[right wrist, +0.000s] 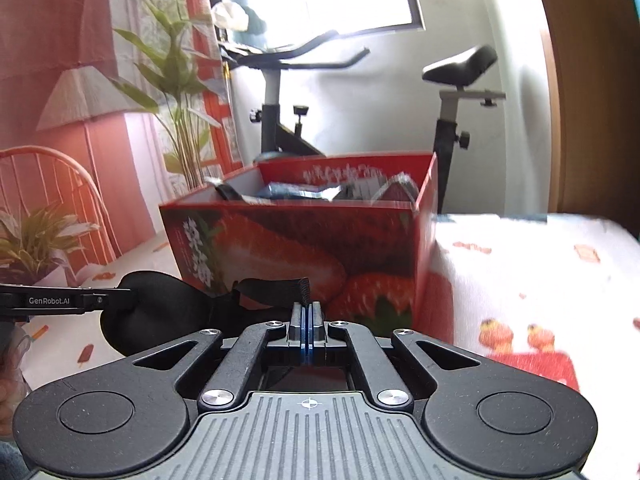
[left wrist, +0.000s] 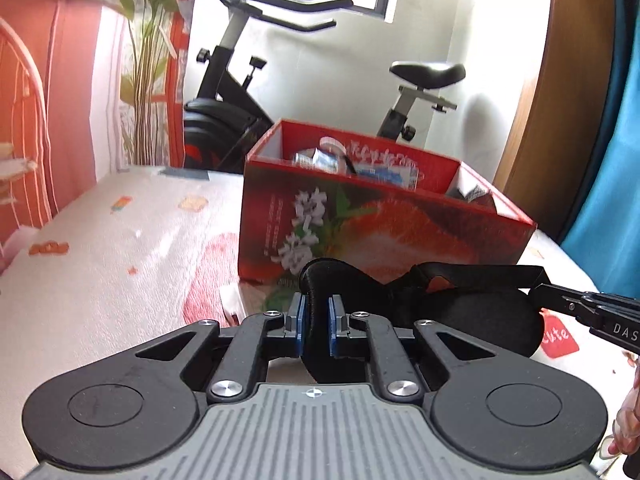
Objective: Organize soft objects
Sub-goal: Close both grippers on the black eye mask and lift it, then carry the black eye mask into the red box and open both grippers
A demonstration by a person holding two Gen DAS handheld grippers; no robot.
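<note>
Lowest in the left wrist view, the left claw [left wrist: 317, 312] was clamped on one padded end of a black eye mask [left wrist: 472, 316], its blue pads pressed against the fabric. In the right wrist view the right claw [right wrist: 306, 320] sat pinched nearly closed on the mask's strap [right wrist: 276, 290] at centre frame. The mask hung stretched between the two, just above the bed [left wrist: 120, 232]. Beyond it, mid-frame, stood the red strawberry box [left wrist: 384, 224], already holding items. The step appeared to be carrying the mask; next, both claws would need to lift it over the box's near wall before letting go.
</note>
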